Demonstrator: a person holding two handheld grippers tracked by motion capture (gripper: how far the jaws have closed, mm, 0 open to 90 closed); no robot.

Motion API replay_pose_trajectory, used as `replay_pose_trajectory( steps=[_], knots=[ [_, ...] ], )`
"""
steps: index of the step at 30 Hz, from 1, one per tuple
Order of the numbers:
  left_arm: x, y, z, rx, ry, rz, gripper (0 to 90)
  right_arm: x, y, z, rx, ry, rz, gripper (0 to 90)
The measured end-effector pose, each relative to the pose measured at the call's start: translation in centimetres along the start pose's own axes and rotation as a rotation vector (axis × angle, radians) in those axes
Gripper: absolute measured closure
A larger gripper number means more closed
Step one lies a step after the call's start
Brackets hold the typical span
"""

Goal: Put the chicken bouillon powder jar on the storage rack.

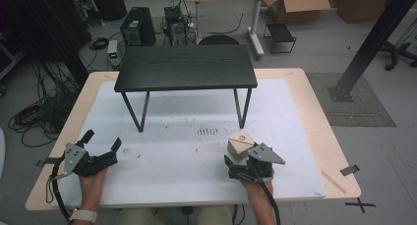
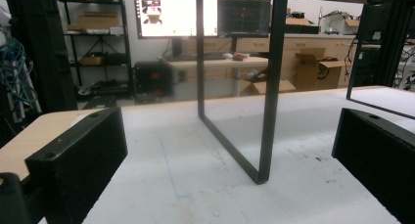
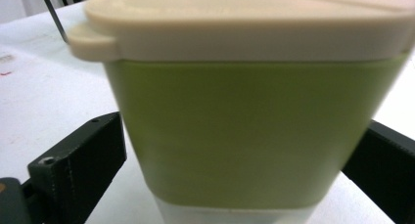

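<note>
right gripper [image 1: 239, 162]: jaws pinch the green box with a cream lid [image 3: 254, 131] | box: upright on the white mat [image 1: 177, 156], in front of the small black table [image 1: 186, 67] | left gripper [image 1: 102, 145]: jaws wide apart, holding nothing, near the mat's left edge

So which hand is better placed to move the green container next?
The right. Its tool already brackets the green container, jaws on both sides in the right gripper view. The left tool sits open and empty, far across the white mat.

Grey floor [image 1: 314, 48]; tangled cables [image 1: 39, 112]; cardboard boxes [image 1: 300, 6]; lit monitor [image 2: 176, 11].
</note>
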State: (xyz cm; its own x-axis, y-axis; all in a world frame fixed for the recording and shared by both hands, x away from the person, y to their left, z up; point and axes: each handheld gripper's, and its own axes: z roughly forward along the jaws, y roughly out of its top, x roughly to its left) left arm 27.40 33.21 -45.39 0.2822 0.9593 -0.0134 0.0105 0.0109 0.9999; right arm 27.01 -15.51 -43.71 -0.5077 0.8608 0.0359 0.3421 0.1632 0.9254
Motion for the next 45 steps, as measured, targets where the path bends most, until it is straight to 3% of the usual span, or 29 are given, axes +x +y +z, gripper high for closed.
replay_pose_trajectory(
  steps=[9, 25, 33, 40, 45],
  knots=[
    [0.01, 0.0, 0.0, 0.0, 0.0, -0.001, 0.2, 0.09, -0.19, 0.68, 0.03, -0.011, 0.009, 8.9],
    [0.02, 0.0, -0.02, -0.002, 0.0, -0.003, 0.2, 0.05, -0.16, 0.4, 0.005, -0.009, 0.006, 27.8],
    [0.03, -0.01, -0.03, -0.004, -0.001, -0.005, 0.3, 0.16, -0.07, 0.32, 0.002, -0.019, -0.009, 28.9],
    [0.03, -0.01, -0.03, -0.004, 0.0, -0.005, 0.2, 0.13, 0.03, 0.17, -0.001, 0.004, -0.023, 29.2],
    [0.02, -0.01, -0.03, -0.003, 0.0, -0.003, 0.3, 0.24, 0.63, -0.15, -0.033, 0.017, -0.027, 29.2]
  ],
)
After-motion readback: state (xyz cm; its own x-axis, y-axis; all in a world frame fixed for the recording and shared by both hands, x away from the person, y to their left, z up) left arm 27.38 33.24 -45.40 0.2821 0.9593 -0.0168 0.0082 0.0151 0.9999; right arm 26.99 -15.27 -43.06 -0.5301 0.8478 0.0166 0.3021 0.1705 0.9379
